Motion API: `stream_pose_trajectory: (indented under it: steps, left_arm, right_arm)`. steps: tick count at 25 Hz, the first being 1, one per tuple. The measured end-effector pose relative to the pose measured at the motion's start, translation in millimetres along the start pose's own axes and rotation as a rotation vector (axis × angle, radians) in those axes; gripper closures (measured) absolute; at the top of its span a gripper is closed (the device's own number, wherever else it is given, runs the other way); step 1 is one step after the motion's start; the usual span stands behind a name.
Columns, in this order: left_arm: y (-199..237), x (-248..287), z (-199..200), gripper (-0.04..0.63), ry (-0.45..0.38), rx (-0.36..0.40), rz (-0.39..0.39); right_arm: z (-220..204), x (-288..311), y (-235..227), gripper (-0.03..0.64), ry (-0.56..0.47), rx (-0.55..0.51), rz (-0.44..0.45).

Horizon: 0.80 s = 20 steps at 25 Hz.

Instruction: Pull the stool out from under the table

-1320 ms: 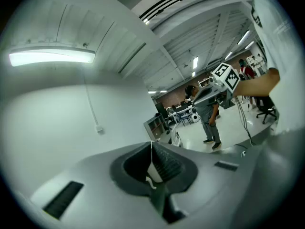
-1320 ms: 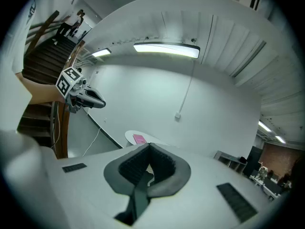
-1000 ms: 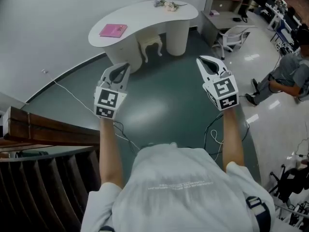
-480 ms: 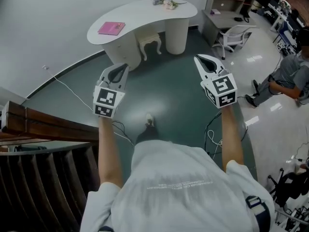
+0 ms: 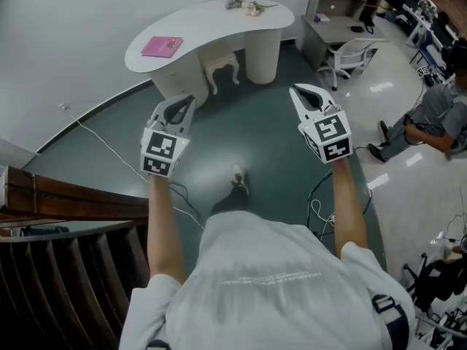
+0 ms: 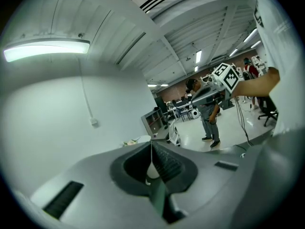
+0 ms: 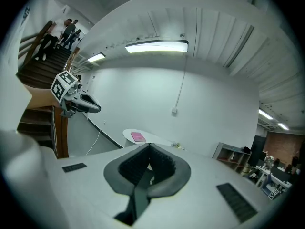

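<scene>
Open office space, dark green floor (image 5: 255, 141) against a curved white wall (image 5: 66, 35), wooden stair rail (image 5: 73, 199) at lower left, shelving and an office chair (image 5: 352, 52) far right. Kidney-shaped white table (image 5: 219, 22) sits at the wall, with a pink book (image 5: 161, 47) and some flowers (image 5: 246, 6) on top. The stool (image 5: 221, 65) is tucked under the tabletop between the two pedestals, not yet touched and well ahead of both grippers. Left gripper (image 5: 187, 100) and right gripper (image 5: 298, 92) are held out in front at about the same height, both with jaws clenched on nothing; each gripper view shows its pads meeting with only the room behind them. Approach phase, by the look of it. Risks: a white cable (image 5: 109, 146) crosses the floor close to the walking line, so it could catch a foot. The jaws have to open before any grab. The stool's curved legs sit tight between the pedestals, so an off-centre or one-sided pull could hook a leg or tip it. Versus a second ago: the table and stool have drifted up and left in the head view, a shoe (image 5: 238, 178) now shows ahead of the torso mid-step, and both grippers stay shut.
</scene>
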<state>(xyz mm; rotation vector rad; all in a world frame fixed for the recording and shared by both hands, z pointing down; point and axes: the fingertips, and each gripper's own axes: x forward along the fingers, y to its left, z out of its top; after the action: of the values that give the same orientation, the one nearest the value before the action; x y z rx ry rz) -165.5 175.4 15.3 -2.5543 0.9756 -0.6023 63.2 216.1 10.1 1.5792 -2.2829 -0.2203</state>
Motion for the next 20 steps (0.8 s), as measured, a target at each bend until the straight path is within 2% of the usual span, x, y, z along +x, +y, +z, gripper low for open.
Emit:
stream_pose_trajectory:
  steps: [8, 14, 20]
  left_arm:
    - [35, 74, -24, 0.577, 0.029, -0.03, -0.035]
    - [81, 163, -57, 0.577, 0.054, -0.082, -0.04]
    - [130, 251, -65, 0.577, 0.069, -0.103, -0.065]
  right_arm:
    - [-18, 73, -44, 0.601, 0.012, 0.044, -0.001]
    - [-42, 154, -91, 0.601, 0.043, 0.052, 0.017]
    - [-47, 241, -139, 0.601, 0.083, 0.011, 0.054]
